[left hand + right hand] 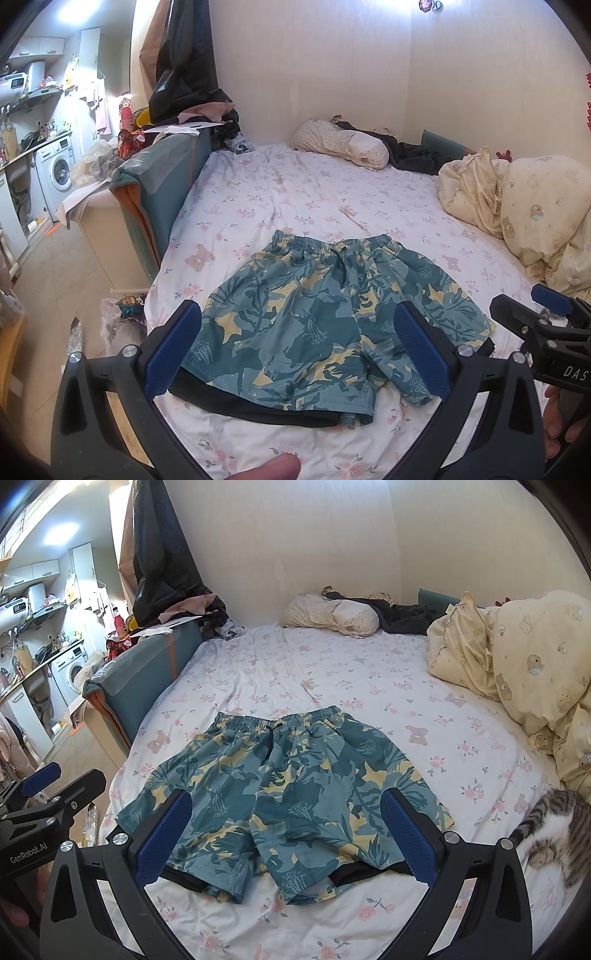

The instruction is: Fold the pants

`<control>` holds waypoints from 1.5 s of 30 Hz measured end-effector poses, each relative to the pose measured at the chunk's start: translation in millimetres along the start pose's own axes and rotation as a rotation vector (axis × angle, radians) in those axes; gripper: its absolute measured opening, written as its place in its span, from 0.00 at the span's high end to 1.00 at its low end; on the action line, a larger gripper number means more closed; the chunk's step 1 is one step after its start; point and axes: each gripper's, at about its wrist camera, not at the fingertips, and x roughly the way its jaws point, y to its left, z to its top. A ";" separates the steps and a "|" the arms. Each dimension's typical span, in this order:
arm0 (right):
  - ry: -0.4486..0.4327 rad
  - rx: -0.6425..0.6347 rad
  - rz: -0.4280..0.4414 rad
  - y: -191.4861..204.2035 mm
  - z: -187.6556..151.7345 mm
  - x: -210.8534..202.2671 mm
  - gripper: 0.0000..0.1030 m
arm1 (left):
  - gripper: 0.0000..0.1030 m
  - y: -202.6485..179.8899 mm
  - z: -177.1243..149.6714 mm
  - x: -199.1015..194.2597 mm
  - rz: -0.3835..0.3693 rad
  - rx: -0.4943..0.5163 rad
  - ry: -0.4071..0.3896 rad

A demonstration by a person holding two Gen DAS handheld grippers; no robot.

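Note:
A pair of teal shorts with a yellow floral print [317, 317] lies flat on the bed, waistband away from me, leg openings toward me. It also shows in the right wrist view [288, 794]. A black garment [236, 402] lies under it and sticks out at the leg hems. My left gripper [295, 350] is open and empty, held above the near edge of the shorts. My right gripper [284, 838] is open and empty, also over the leg hems. Each gripper shows at the edge of the other's view.
The bed sheet [295, 192] is white with pink flowers. A cream duvet [524, 664] is heaped at the right. A tabby cat [554, 830] lies at the near right. Pillow and dark clothes [354, 616] lie by the wall. A teal bed end [155, 192] and floor clutter are at the left.

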 end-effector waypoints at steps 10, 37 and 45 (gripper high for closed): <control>0.002 0.001 0.003 -0.1 -0.2 -0.7 0.00 | 0.00 -0.3 0.3 0.3 -0.001 0.000 0.001; 0.176 0.393 -0.008 -148.7 10.5 48.1 0.00 | 0.00 21.3 -4.3 27.8 0.076 -0.043 0.135; 0.395 0.694 -0.103 -268.4 -52.4 130.6 0.10 | 0.00 17.5 -5.7 45.8 0.095 -0.016 0.167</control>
